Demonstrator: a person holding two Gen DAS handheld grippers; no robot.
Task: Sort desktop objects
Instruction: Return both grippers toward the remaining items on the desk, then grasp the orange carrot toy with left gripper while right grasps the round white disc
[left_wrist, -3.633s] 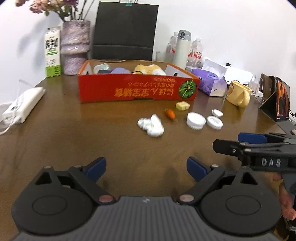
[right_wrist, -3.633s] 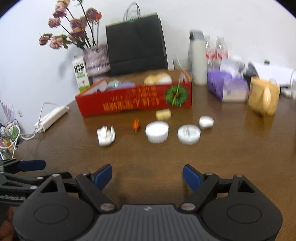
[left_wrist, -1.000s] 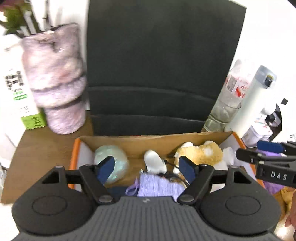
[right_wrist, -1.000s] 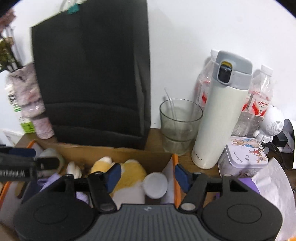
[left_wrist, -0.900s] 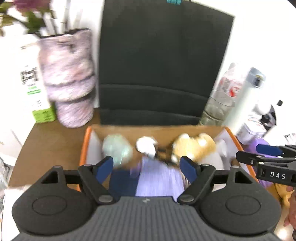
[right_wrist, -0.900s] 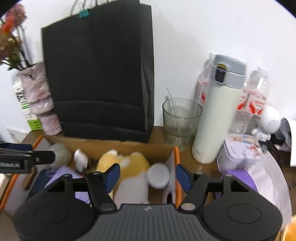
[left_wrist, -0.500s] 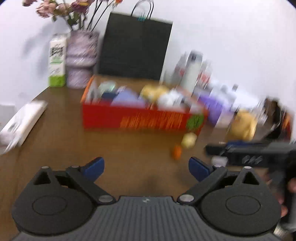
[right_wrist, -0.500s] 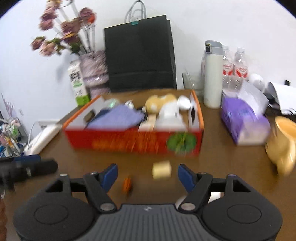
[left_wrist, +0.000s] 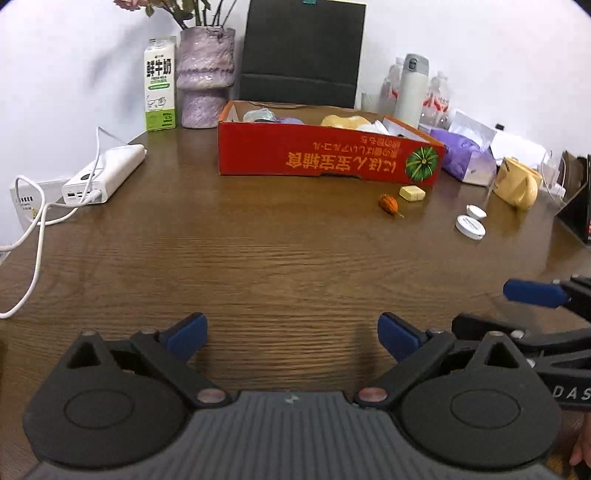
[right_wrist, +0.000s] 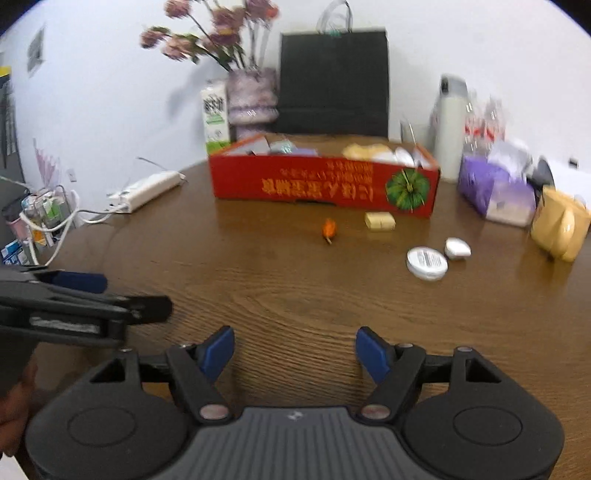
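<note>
A red cardboard box holding soft toys and other items stands at the far middle of the brown table. In front of it lie a small orange object, a pale yellow block, a round white lid and a smaller white cap. My left gripper is open and empty, low over the near table. My right gripper is open and empty beside it, well short of the objects.
A milk carton, a vase and a black bag stand behind the box. A white power strip with cables lies left. A thermos, purple tissue pack and yellow mug are right.
Both grippers have pulled back from over the box to the near side of the table. The crumpled white tissue and the large white lid are gone from the table.
</note>
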